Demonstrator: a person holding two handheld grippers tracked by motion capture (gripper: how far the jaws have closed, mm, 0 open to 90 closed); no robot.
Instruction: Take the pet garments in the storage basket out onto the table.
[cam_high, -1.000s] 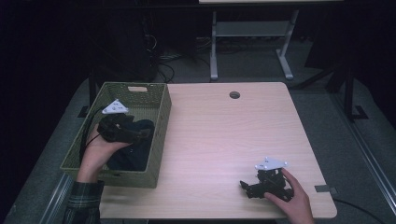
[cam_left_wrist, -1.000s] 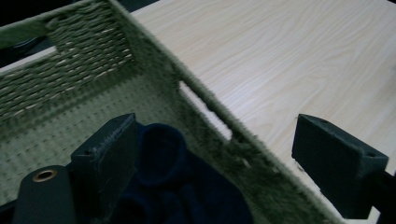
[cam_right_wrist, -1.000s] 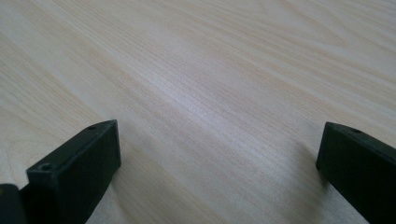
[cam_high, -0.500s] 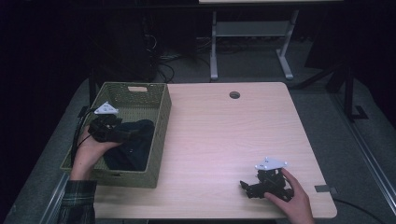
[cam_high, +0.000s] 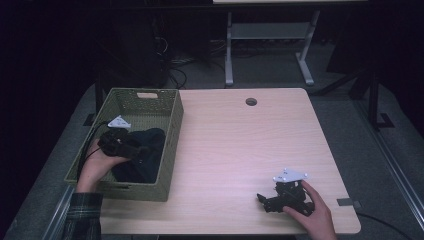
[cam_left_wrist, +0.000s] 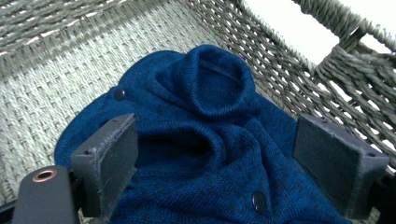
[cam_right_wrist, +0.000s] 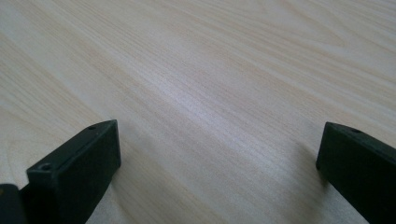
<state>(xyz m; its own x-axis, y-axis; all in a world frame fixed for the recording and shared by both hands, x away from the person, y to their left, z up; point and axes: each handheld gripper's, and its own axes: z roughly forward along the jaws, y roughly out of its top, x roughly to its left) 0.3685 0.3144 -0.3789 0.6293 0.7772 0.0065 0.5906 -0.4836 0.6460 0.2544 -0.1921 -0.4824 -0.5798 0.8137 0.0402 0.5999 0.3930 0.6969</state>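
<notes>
Here the left gripper, fingers spread wide and empty, straddles the blue knit garment bunched directly beneath inside the basket; the right gripper rests open, well apart.

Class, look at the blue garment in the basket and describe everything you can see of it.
The blue garment is a dark blue knit, soft and woolly-looking, with a rolled collar and small dark round buttons. It lies crumpled in folds on the floor of the woven green basket, toward the end nearer the person. The left hand-held gripper is over it with jaws open on either side of a fold; whether they touch the cloth cannot be told.
</notes>
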